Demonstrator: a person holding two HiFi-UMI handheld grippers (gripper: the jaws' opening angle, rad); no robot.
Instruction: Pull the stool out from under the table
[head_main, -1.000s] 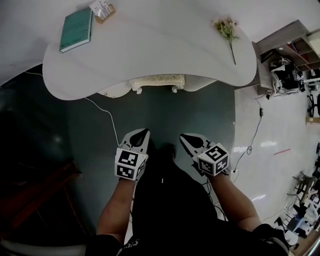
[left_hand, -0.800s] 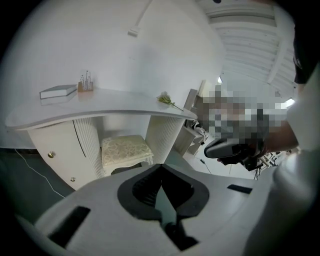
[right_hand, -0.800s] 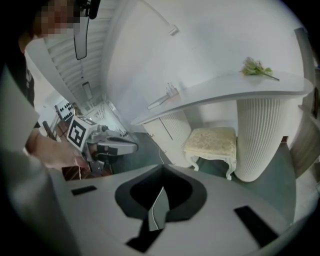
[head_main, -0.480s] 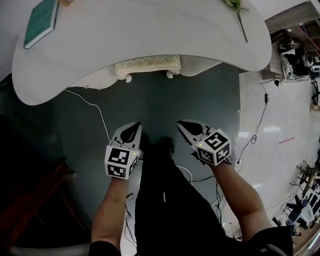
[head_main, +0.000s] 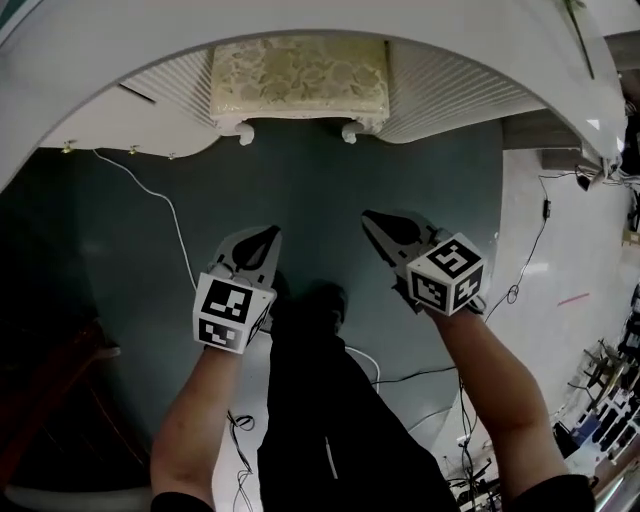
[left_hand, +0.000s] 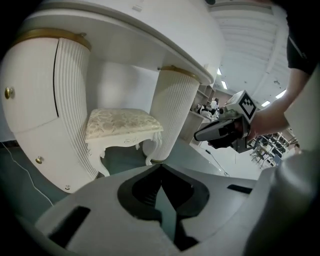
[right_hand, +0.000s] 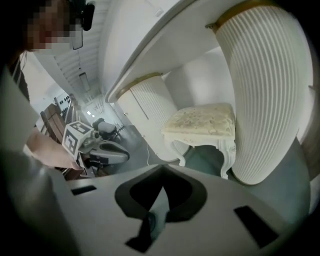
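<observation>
A cream stool (head_main: 298, 78) with a patterned cushion and carved white legs stands tucked under the white table (head_main: 90, 120), between its two ribbed pedestals. Both gripper views face it: the stool (left_hand: 121, 125) sits ahead of the left one, the stool (right_hand: 202, 122) ahead of the right one. My left gripper (head_main: 266, 238) hovers over the dark floor well short of the stool, jaws shut and empty. Level with it, my right gripper (head_main: 374, 222) is also shut with nothing held. Each gripper shows in the other's view: right gripper (left_hand: 200, 135), left gripper (right_hand: 122, 155).
A ribbed pedestal (left_hand: 172, 112) flanks the stool on its right, another (left_hand: 70, 105) on its left. A white cable (head_main: 165, 215) runs over the dark floor at left; more cables (head_main: 525, 275) lie at right on the pale floor. The person's dark-clad legs (head_main: 320, 400) stand between the grippers.
The view has moved in toward the table: the stool and table edge are larger and nearer, the tabletop items have left the frame. Both grippers stay shut, side by side.
</observation>
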